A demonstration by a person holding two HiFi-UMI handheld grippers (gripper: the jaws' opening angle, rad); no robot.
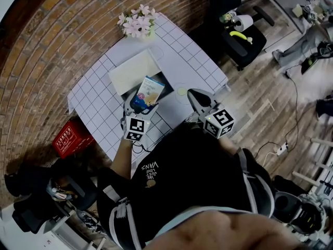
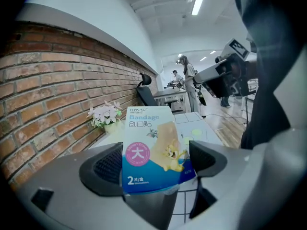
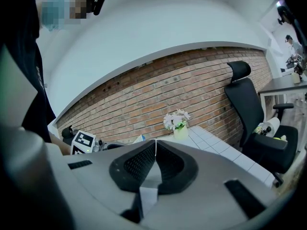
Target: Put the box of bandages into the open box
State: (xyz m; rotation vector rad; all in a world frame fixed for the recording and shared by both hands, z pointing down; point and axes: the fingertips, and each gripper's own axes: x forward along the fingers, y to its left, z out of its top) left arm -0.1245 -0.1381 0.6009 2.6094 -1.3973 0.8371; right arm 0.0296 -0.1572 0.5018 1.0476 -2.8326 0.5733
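Small table (image 1: 93,90) under a white grid cloth, set against a brick wall (image 1: 57,30), with the box of bandages (image 1: 148,94) held above it
The room has a wood-plank floor (image 1: 260,103), a black office chair (image 1: 242,40) to the right of the table and a red case (image 1: 70,138) on the floor at its left; a pot of pale pink flowers (image 1: 138,24) stands at the table's far corner and the open box (image 1: 134,72) lies mid-table with its cream flap laid back. The left gripper (image 1: 139,106) reaches forward from the near edge, its jaws clamped on the blue-and-white bandage box, which stands upright at the open box's near side. The right gripper (image 1: 196,99) hovers just beside it over the near right part of the cloth, jaws pressed together with nothing between them
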